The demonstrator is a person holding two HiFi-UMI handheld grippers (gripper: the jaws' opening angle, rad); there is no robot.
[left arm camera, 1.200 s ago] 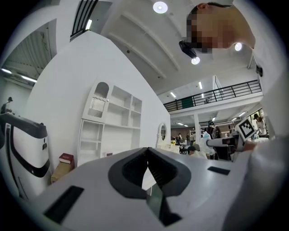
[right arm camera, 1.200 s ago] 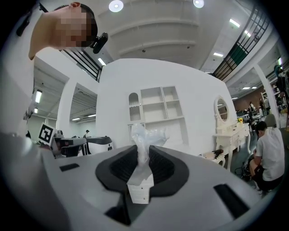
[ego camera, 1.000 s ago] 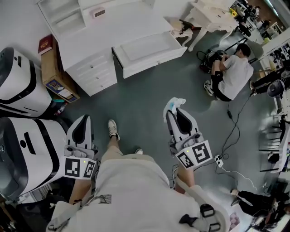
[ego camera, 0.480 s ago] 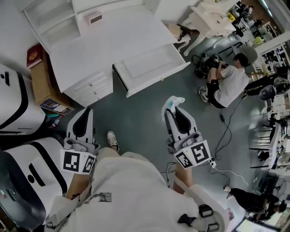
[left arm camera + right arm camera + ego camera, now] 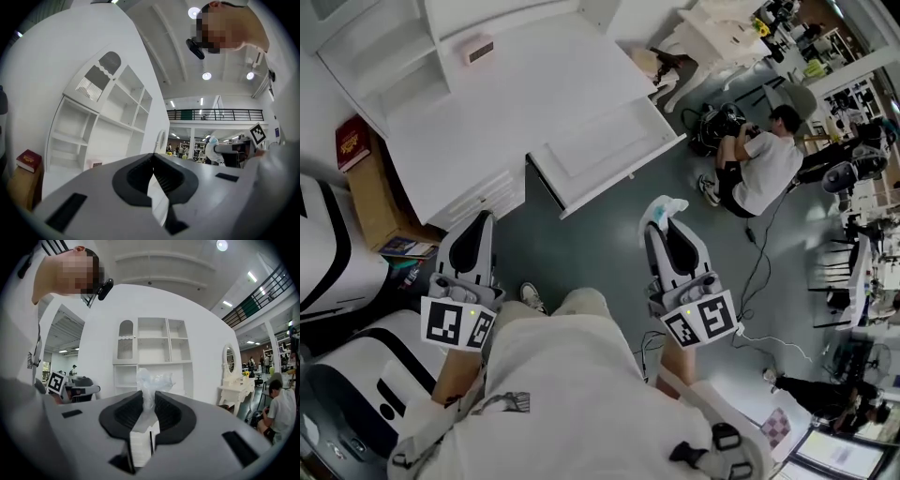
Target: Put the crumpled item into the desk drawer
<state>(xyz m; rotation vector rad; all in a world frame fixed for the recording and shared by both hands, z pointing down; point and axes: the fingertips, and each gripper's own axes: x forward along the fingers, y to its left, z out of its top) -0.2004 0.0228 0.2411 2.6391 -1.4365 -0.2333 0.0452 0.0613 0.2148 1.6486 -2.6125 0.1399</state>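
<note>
Item: crumpled wad (image 5: pixel 664 206) of pale, clear film; it sticks out past the jaw tips in the right gripper view (image 5: pixel 151 379).
Item place: in the air over the floor (image 5: pixel 581 248), on the near side of the drawer and a little right of its front. It is not in the drawer.
Right gripper (image 5: pixel 664 225): its 2 jaws are clamped on the wad's lower end (image 5: pixel 149 401); it points level toward the desk.
Left gripper (image 5: pixel 479 218): jaws together with nothing between them (image 5: pixel 153 164); it is at the left, near the desk's fixed drawer stack, and has no part in the carry.
Drawer (image 5: pixel 623 176): pulled out of the desk (image 5: pixel 516 94), open side up; the inside looks bare.
Done, as judged: 1) item picked up; 2) drawer stands open.
Left to do: 3) carry the wad far-left across the gap until it is over the drawer; 4) let go inside it.
Progress, as judged: about halfway; grip secured, placement not yet begun.
Bystander: person (image 5: pixel 759 169) seated on the floor, far right, well apart from the path.
</note>
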